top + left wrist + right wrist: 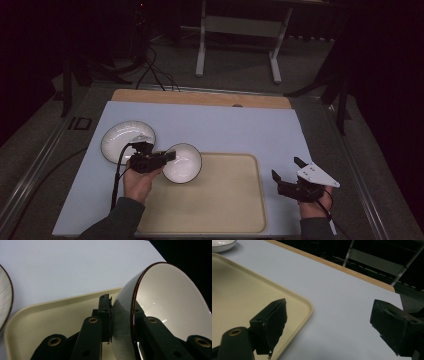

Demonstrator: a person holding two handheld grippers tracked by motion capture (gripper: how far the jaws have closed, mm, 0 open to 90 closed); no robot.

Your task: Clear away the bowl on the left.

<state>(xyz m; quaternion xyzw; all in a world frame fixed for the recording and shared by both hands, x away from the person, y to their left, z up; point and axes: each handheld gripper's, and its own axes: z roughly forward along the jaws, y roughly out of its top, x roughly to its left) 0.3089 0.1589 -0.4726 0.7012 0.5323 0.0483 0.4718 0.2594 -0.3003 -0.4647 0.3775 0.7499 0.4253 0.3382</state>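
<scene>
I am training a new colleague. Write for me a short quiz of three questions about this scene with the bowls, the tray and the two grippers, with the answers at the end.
1. True or false: the left gripper is shut on the rim of the small bowl.
2. Multiple choice: where is the right gripper? A) over the big bowl; B) to the right of the beige tray, over the pale table cover; C) inside the small bowl.
3. Fill in: the right gripper's jaws stand ____ with nothing between them.

Key: 1 true (one jaw inside the rim, one outside). 2 B. 3 open.
</scene>
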